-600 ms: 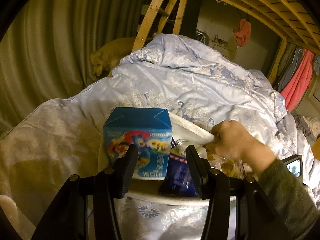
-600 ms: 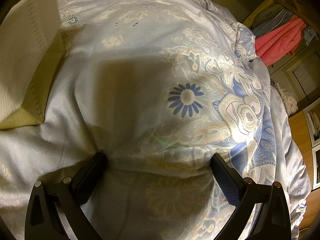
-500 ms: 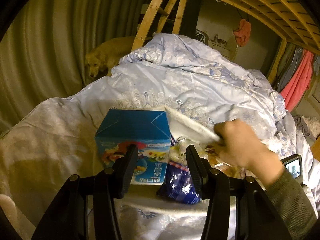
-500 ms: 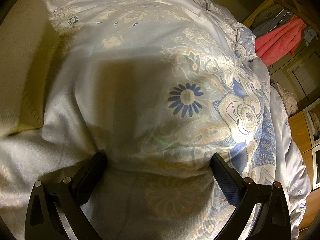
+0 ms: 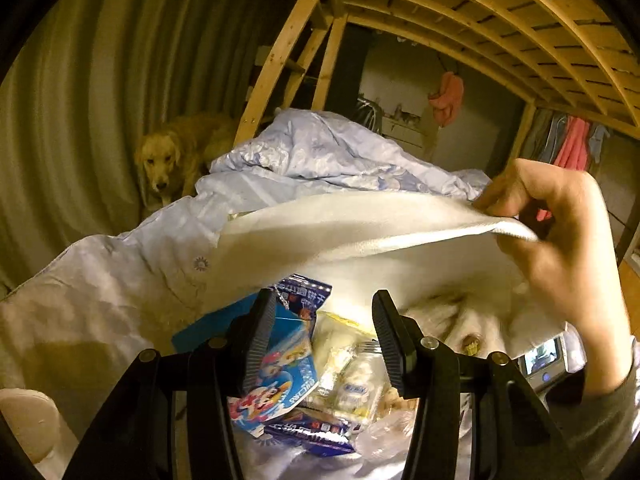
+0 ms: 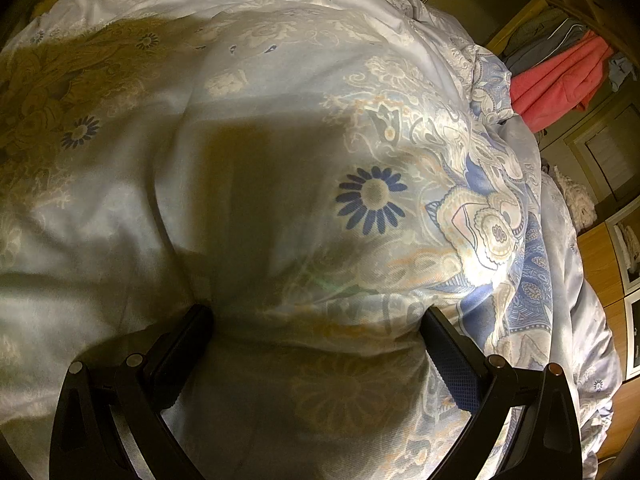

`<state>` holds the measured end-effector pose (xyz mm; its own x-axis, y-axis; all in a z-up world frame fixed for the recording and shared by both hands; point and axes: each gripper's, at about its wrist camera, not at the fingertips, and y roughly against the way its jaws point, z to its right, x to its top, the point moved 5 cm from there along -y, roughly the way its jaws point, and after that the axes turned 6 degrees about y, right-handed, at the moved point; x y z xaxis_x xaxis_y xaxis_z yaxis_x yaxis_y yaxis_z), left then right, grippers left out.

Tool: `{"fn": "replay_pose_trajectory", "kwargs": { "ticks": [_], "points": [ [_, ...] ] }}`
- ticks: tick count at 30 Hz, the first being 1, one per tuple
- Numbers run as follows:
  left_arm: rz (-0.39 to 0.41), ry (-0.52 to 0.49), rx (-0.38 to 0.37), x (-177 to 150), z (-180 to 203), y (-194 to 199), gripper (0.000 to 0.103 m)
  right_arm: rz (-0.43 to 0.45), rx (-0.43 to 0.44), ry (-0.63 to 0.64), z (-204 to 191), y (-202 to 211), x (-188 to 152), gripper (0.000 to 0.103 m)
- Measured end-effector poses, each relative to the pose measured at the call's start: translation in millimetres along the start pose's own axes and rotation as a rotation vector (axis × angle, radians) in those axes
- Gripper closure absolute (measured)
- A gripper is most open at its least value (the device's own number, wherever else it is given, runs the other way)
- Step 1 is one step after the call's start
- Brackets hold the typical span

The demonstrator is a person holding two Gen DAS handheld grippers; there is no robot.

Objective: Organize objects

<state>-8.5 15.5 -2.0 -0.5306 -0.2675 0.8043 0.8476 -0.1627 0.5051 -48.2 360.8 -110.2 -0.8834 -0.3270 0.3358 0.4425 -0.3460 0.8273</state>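
Left claw (image 5: 323, 336), still pinching nothing, now overlooks the tipped blue carton (image 5: 276, 376) under the hand-lifted white bag (image 5: 360, 220).

A satiny, faintly glossy floral duvet (image 6: 280, 128) covers the bed. A matt white woven cloth bag (image 5: 360, 224) holds a glossy printed blue carton (image 5: 280, 364) and shiny crinkled plastic snack packets (image 5: 312, 432). Bare unfinished wooden slats (image 5: 500, 20) overhead.

blue carton (image 5: 276, 364) half behind tool finger, snack packets (image 5: 344, 384) overlapping, hand (image 5: 560, 248) motion-blurred
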Motion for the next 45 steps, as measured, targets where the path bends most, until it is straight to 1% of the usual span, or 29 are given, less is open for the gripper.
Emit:
{"fn": "replay_pose_trajectory", "kwargs": {
  "ticks": [2,4,10,22,30,34,36,39,45],
  "points": [
    [-0.001,0.012,-0.001,0,-2,-1,0.054,-0.001,-0.002,0.001,-1,0,0,0.0],
    [0.001,0.032,0.009,3,-16,-3,0.054,-0.001,-0.001,0.001,-1,0,0,0.0],
    [0.021,0.065,0.008,9,-27,1,0.054,-0.001,-0.001,0.001,-1,0,0,0.0],
    [0.012,0.052,0.005,7,-21,1,0.054,-0.001,-0.003,0.001,-1,0,0,0.0],
    [-0.012,0.042,0.017,-3,-20,-1,0.054,-0.001,-0.002,0.001,-1,0,1,0.0],
    [-0.006,0.033,0.013,-5,-15,5,0.054,-0.001,-0.002,0.001,-1,0,1,0.0],
    [-0.013,0.034,0.02,3,-12,-2,0.054,-0.001,-0.003,0.002,-1,1,1,0.0],
    [-0.022,0.034,0.02,4,-14,-7,0.054,-0.001,-0.003,0.001,-1,1,1,0.0],
    [-0.021,0.05,0.028,6,-14,-5,0.054,-0.002,-0.003,0.001,-1,1,1,0.0]
  ]
}}
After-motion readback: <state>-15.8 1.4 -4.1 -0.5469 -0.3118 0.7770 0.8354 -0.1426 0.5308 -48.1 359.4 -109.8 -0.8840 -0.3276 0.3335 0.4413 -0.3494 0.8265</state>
